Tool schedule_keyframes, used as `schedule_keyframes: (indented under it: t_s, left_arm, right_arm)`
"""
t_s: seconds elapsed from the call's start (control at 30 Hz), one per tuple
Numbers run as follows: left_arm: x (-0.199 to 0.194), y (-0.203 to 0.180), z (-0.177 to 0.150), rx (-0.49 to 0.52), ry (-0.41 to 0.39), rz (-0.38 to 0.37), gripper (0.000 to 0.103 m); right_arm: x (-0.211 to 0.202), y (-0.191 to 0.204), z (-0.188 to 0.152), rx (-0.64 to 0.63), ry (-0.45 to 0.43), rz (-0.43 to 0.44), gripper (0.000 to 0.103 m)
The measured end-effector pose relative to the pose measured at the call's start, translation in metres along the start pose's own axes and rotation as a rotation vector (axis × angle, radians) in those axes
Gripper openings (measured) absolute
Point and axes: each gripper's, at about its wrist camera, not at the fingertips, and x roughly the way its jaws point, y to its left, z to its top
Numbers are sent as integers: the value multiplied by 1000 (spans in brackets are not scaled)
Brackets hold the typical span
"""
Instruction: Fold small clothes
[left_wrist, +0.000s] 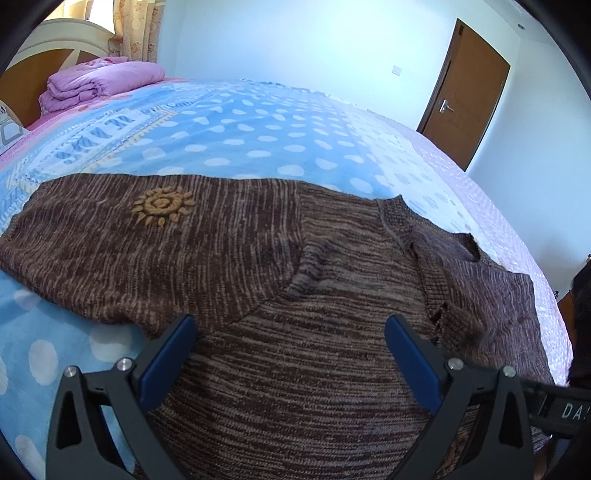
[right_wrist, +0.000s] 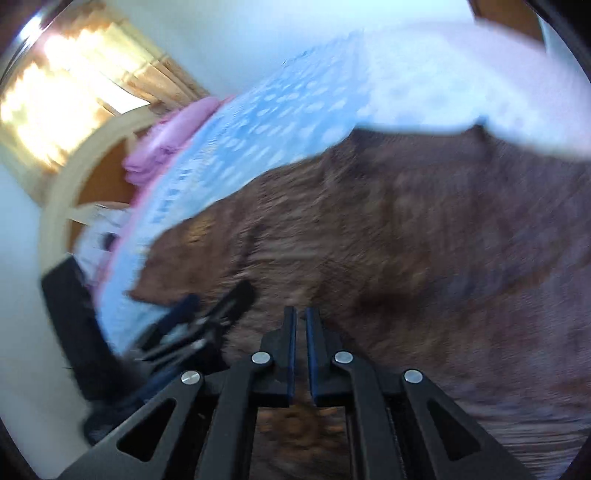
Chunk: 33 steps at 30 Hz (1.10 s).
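Observation:
A brown knitted sweater (left_wrist: 258, 266) with a yellow sun emblem (left_wrist: 162, 208) lies spread on the blue polka-dot bed cover (left_wrist: 240, 129). One sleeve is folded across its body. My left gripper (left_wrist: 291, 328) is open and empty, its blue pads just above the sweater's near part. In the blurred right wrist view the sweater (right_wrist: 388, 229) fills the frame. My right gripper (right_wrist: 301, 314) is shut just above it, with nothing seen between the pads. The left gripper (right_wrist: 207, 314) shows at the lower left there.
A folded pink quilt (left_wrist: 99, 83) lies at the head of the bed by the wooden headboard (left_wrist: 33, 74). A brown door (left_wrist: 465, 92) is at the far right. A curtained window (right_wrist: 74, 88) is bright. The bed's pink edge (left_wrist: 517, 221) runs along the right.

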Motion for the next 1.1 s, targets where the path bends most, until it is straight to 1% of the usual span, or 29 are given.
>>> schedule_keyframes:
  t_s: [0.03,0.07,0.1,0.13,0.2,0.23,0.27,0.3,0.33,0.37,0.4,0.47,0.5,0.53,0.6,0.63,0.73,0.8,0.83,0.9,0.93,1.0,1.03,1.07,1.1]
  left_arm:
    - [0,0,0,0,1,0,103]
    - [0,0,0,1,1,1,103]
    - [0,0,0,2,1,1,103]
    - [0,0,0,3,3,2,103]
    - [1,1,0,4,5,3,103]
    - [1,0,0,7,7,4,103]
    - [1,0,0,10,8,5,103]
    - [1,-1,0,16,12,6,103]
    - [1,-3,0,25,20,14,103]
    - [1,-6,0,39,24,23,103]
    - [0,-12,0,64,29,28,103]
    - [-5,-30,1,117,38,24,103]
    - [-9,-43,3,139,37,4,103]
    - [-13,-54,4,156,31,-20,103]
    - [-16,-80,9,191,13,-61,103]
    - [-15,-90,10,198,9,-65,103]
    - [6,-121,11,213,54,-88,103]
    - [20,-132,6,225,68,-66,103]
    - [29,-135,3,231,87,-46,103]
    - [43,-138,-3,243,130,-8,103]
    - [40,-138,-2,250,117,-9,103]
    - [38,-138,-3,252,109,-27,103]
    - [40,-139,-5,257,118,-16,103]
    - [40,-141,-6,265,121,-6,103]
    - [41,-143,-8,282,122,14,103]
  right_arm:
    - [-1,-5,-2,30,18,18,6]
    - [-8,-9,-3,46,9,22,6]
    - [-24,-14,-3,49,-45,22,6]
    - [-36,-16,-3,46,-82,20,6]
    - [-70,-26,3,38,-193,-13,6]
    - [-92,-38,8,47,-258,-71,6]
    - [-102,-46,12,56,-286,-112,6]
    - [-119,-63,18,79,-318,-184,7]
    - [-129,-79,23,105,-335,-227,10]
    - [-137,-92,25,131,-345,-249,16]
    - [-144,-107,27,160,-350,-266,17]
    - [-154,-141,34,232,-332,-282,17]
    - [-157,-156,37,267,-319,-275,17]
    - [-159,-162,39,285,-317,-268,17]
    - [-163,-181,46,345,-325,-224,17]
    - [-163,-187,51,358,-330,-206,17]
    - [-158,-202,59,405,-310,-171,17]
    - [-149,-213,65,447,-266,-139,17]
    - [-144,-213,68,458,-259,-127,17]
    - [-139,-218,73,487,-248,-76,17]
    - [-141,-218,74,501,-236,-72,17]
    - [-146,-219,77,515,-247,-83,17]
    - [-154,-218,79,498,-271,-101,17]
    - [-164,-213,80,460,-296,-156,19]
    - [-167,-210,81,435,-298,-206,32]
